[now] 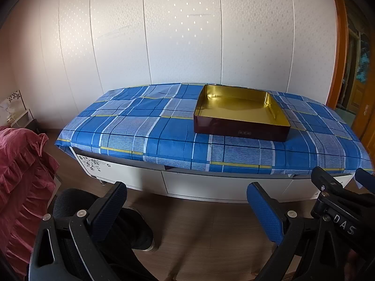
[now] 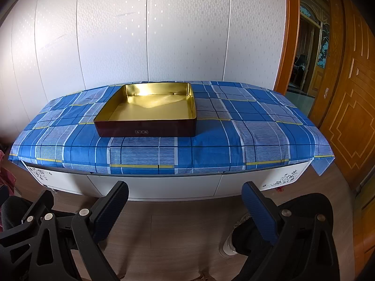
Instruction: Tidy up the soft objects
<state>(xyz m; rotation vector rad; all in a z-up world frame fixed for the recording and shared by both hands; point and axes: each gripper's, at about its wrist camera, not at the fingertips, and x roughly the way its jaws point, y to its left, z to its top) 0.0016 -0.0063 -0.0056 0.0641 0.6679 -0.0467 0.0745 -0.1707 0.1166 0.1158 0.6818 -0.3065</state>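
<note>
- The worktop (image 2: 150,187) is a long white cabinet pushed flat against the panelled wall, and I'm holding back over the wooden floor, facing its front.
- A checked cloth (image 2: 246,126) in blue, white and yellow is spread over the whole top and hangs past the front edge. It's thin cotton by the look of it, creased, probably there to give a soft, non-slip bed.
- The tin (image 2: 145,130) sits square near the middle. It's shallow, dark outside and shiny gold inside, with straight thin walls. It's empty, which I read as the place the soft things are meant to go.
- I can't find any soft objects on the cloth from either camera. A ruffled red fabric (image 1: 21,168) shows far left, off the worktop.
- My left gripper (image 1: 187,201) has its jaws spread wide, holding nothing.
- My right gripper (image 2: 185,201) is the same: textured blue pads apart, nothing between them.
</note>
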